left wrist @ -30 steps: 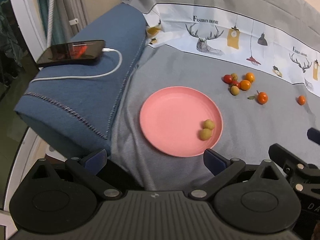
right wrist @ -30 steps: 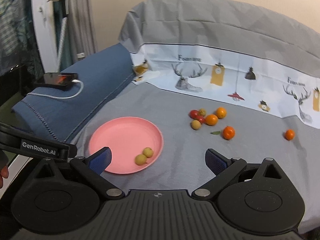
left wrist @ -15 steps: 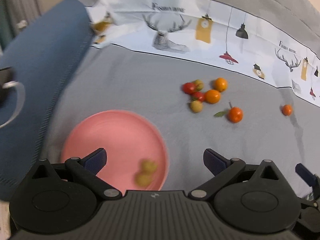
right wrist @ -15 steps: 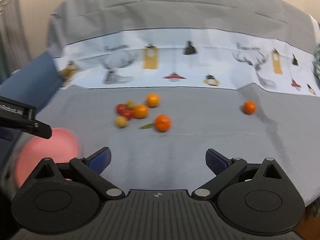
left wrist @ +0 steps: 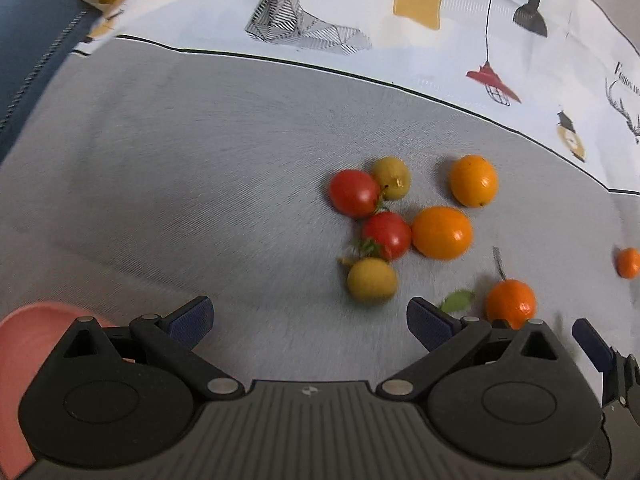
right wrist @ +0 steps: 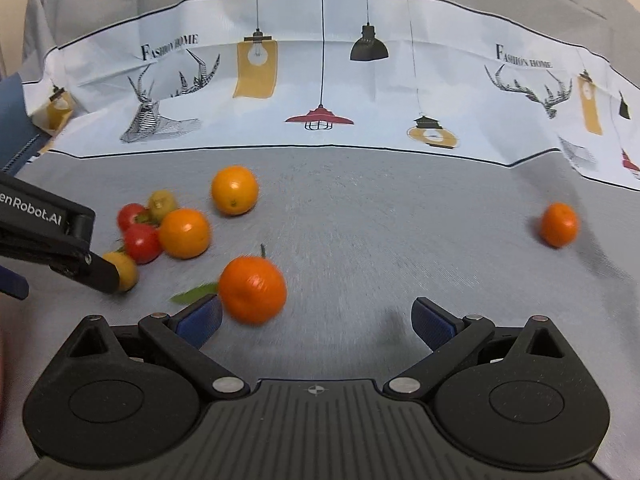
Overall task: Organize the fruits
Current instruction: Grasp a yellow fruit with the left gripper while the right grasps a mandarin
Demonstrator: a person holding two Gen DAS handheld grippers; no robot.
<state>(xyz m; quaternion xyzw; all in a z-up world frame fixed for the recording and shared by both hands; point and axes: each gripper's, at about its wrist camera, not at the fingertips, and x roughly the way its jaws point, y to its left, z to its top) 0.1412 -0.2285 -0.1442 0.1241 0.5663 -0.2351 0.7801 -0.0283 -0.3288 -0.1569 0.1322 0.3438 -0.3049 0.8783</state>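
My left tongs (left wrist: 308, 316) are spread wide and carry nothing; the nearest yellow-green fruit (left wrist: 372, 280) sits just ahead of the gap, a little toward the right pad. I judge this one is the pick: I would shift slightly right so it centres between the pads, then close gently, since it touches a red tomato (left wrist: 386, 235) that also rests against an orange (left wrist: 442, 233). A careless squeeze could set the cluster rolling on the soft grey bedsheet (left wrist: 180, 152).

My right tongs (right wrist: 316, 314) are also wide open and empty, with the leafy tangerine (right wrist: 253, 290) just off the left pad. The two rigs are close, so I would move one at a time.

The pink plate (left wrist: 28, 320) shows only at the lower left, behind the left rig. Open sheet lies to the left; a lone tangerine (right wrist: 559, 225) sits well apart at right.
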